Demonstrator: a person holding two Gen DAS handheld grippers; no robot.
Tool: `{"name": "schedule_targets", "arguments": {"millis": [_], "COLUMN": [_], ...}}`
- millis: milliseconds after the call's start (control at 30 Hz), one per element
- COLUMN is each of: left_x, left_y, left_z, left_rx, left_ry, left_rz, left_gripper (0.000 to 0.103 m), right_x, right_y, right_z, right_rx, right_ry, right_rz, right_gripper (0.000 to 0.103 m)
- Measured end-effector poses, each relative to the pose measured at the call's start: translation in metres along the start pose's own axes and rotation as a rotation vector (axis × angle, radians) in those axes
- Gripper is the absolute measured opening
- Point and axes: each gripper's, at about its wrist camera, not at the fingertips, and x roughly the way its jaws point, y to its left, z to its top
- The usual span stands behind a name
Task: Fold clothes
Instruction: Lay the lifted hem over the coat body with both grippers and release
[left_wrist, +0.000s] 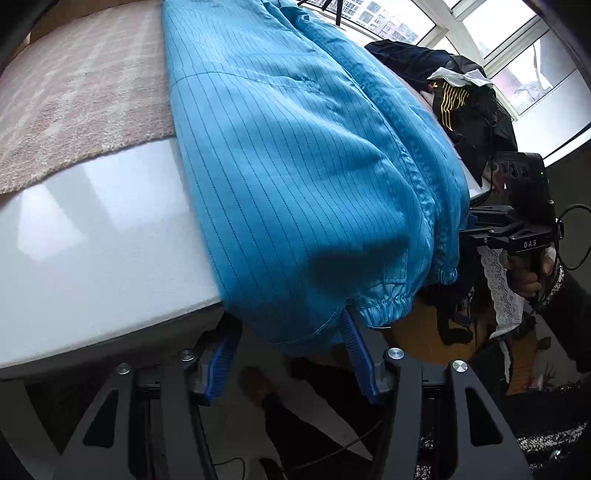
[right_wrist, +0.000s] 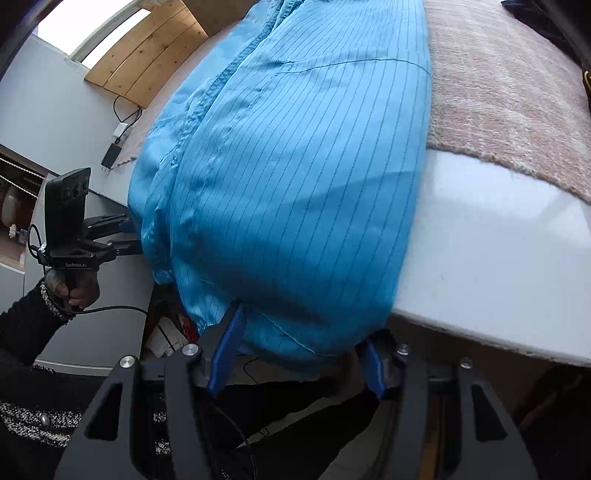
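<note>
Between both jaw pairs: one blue garment (left_wrist: 303, 192), hem over table (left_wrist: 92, 258) edge | left gripper (left_wrist: 291, 354) wide, hem between fingers | right gripper (right_wrist: 303, 354) wide, same | one dark clothes pile (left_wrist: 461, 107) beyond | one rug (right_wrist: 509, 96)

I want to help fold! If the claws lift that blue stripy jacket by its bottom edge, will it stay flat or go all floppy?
Probably floppy: the blue jacket already droops over the white table edge and wrinkles in soft folds. It looks thin and shiny, so it may be light and a bit slippery. The gathered cuffs would likely dangle.
</note>
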Motion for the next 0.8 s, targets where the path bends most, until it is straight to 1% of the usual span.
{"name": "schedule_targets", "arguments": {"millis": [67,100,133,167,200,267,400,500,633,733,767,800], "left_x": [0.001,0.0,-0.001,-0.005,-0.01,-0.024,-0.058,-0.081,-0.105,-0.123,-0.126,-0.125], "left_y": [-0.005,-0.008,-0.011,-0.012,-0.012,-0.016,-0.025,-0.031,-0.029,-0.024,-0.018,-0.012], "left_z": [0.003,0.004,0.006,0.009,0.011,0.013,0.023,0.04,0.086,0.124,0.144,0.168], "left_rx": [0.017,0.026,0.03,0.029,0.027,0.021,-0.002,-0.008,-0.019,-0.034,-0.049,-0.061], "left_ry": [0.001,0.002,0.002,0.002,-0.002,-0.016,-0.039,-0.046,-0.064,-0.078,-0.089,-0.105], "left_rz": [-0.02,-0.008,-0.005,-0.016,-0.027,-0.053,-0.114,-0.14,-0.101,-0.067,-0.04,-0.004], "left_gripper": [0.039,0.019,0.003,0.003,0.002,0.002,0.002,0.002,0.002,0.002,0.002,0.004], "right_x": [0.007,0.006,0.006,0.004,-0.001,-0.016,-0.048,-0.074,-0.102,-0.118,-0.122,-0.121], "right_y": [0.001,0.002,0.002,0.001,0.0,0.005,0.016,0.034,0.04,0.041,0.04,0.031], "right_z": [0.004,0.005,0.006,0.009,0.009,0.009,0.013,0.028,0.06,0.1,0.117,0.137], "right_rx": [-0.02,-0.016,-0.012,0.002,0.027,0.051,0.102,0.089,0.15,0.176,0.192,0.21], "right_ry": [0.01,0.014,0.017,0.022,0.023,0.01,-0.017,-0.026,-0.062,-0.086,-0.083,-0.076], "right_rz": [0.027,0.04,0.053,0.071,0.096,0.142,0.245,0.253,0.327,0.345,0.35,0.349], "right_gripper": [0.057,0.055,0.049,0.03,0.016,0.009,0.007,0.006,0.006,0.006,0.006,0.006]}}
